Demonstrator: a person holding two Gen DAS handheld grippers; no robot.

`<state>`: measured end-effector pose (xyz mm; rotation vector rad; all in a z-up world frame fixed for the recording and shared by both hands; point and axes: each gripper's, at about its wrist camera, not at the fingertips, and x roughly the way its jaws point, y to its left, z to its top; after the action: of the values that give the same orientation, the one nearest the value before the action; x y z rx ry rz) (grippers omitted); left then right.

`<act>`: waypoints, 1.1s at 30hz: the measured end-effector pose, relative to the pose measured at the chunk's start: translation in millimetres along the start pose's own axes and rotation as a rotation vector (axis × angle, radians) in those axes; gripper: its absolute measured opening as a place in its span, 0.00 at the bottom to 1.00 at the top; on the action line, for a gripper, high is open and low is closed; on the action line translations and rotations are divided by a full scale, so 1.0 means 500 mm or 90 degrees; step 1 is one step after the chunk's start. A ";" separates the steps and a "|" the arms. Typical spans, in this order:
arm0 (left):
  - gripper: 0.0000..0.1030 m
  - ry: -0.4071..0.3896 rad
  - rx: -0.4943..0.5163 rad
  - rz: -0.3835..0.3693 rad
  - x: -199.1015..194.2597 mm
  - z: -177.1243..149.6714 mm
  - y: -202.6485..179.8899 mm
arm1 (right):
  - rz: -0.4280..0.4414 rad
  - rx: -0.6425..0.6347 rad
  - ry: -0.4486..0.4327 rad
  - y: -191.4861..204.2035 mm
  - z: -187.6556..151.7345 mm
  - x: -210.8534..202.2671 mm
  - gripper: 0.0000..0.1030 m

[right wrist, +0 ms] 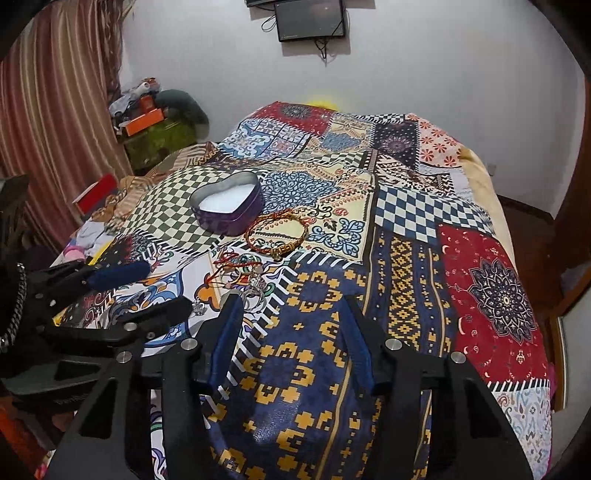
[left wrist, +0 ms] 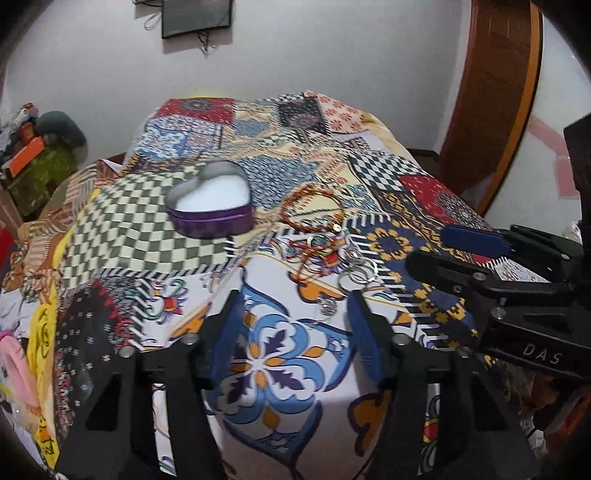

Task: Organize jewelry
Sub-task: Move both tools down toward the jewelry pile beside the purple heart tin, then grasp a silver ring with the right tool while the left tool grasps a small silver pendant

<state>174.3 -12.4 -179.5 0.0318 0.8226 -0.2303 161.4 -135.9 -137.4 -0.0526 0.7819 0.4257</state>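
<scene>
On a bed point(right wrist: 480, 258) spread with a patchwork-print cover, a person holding two handheld grippers prepares to sort a small heap of jewelry. An open, purple heart-shaped tin point(left wrist: 209, 202) with a pale lining sits near the middle of the bed, lid off, apparently ready to receive the pieces. Just beside it lies a red-and-gold beaded bracelet point(right wrist: 276, 233), and nearer the grippers a tangle of red cords point(left wrist: 314, 254), silver rings point(left wrist: 356, 271) and a small silver charm point(left wrist: 327, 306), all loose on the cover and none yet in the tin. The left gripper point(left wrist: 295, 314) hangs over the near edge of the pile, its blue-padded fingers partly apart with only the printed cloth between them. The right gripper point(right wrist: 290, 321) is likewise partly apart and empty, its left finger just beside the rings. White letters reading "DAS" show on the right gripper's body in the left wrist view. A dark screen point(right wrist: 310, 20) hangs on the far wall.
</scene>
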 end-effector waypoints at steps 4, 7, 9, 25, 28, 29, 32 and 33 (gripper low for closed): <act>0.32 0.018 0.002 -0.029 0.019 -0.003 -0.005 | 0.025 0.011 0.011 -0.008 0.002 0.005 0.38; 0.27 0.015 0.007 -0.037 0.024 -0.005 -0.007 | 0.032 0.013 0.015 -0.009 0.002 0.008 0.37; 0.20 0.014 0.005 -0.051 0.026 -0.005 -0.006 | 0.036 0.013 0.018 -0.005 0.002 0.010 0.35; 0.08 -0.011 -0.028 -0.066 -0.009 -0.030 0.043 | 0.055 -0.044 0.070 0.059 0.003 0.056 0.26; 0.08 -0.017 -0.034 -0.066 -0.017 -0.036 0.053 | 0.047 -0.055 0.082 0.067 0.002 0.071 0.26; 0.08 -0.018 -0.035 -0.065 -0.019 -0.036 0.055 | 0.045 -0.058 0.083 0.070 0.003 0.072 0.26; 0.08 -0.023 -0.038 -0.063 -0.021 -0.039 0.061 | 0.040 -0.073 0.090 0.078 0.010 0.083 0.26; 0.08 -0.024 -0.040 -0.063 -0.021 -0.039 0.064 | 0.038 -0.077 0.091 0.079 0.012 0.085 0.26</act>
<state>160.0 22.9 -187.2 -0.0722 0.7950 -0.2968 176.4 -83.7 -158.3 -0.1738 0.8999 0.5298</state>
